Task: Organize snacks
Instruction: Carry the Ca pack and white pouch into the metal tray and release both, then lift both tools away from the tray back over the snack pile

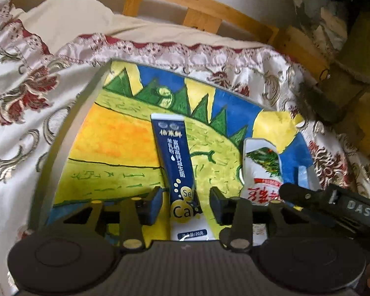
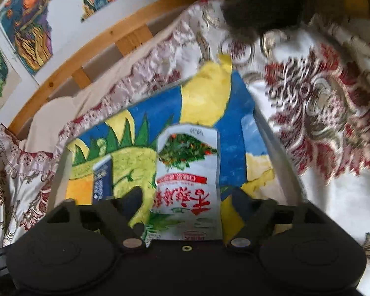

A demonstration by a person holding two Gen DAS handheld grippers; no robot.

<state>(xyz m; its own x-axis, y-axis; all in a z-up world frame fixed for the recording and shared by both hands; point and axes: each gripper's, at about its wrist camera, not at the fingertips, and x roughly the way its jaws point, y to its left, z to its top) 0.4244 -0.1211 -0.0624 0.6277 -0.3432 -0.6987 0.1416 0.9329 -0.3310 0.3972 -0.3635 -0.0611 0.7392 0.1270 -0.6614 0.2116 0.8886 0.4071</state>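
Sachet (image 1: 178, 170) base hidden behind tongs (image 1: 186, 204)

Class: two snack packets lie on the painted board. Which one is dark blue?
The long narrow sachet between the left gripper's open jaws; the white packet beside it shows greens and red lettering.

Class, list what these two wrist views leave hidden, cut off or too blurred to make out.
- Left wrist view: the near end of the navy sachet runs under the camera housing.
- Left wrist view: the right gripper covers the white pickle packet.
- Right wrist view: motion blur smears that packet's small print.
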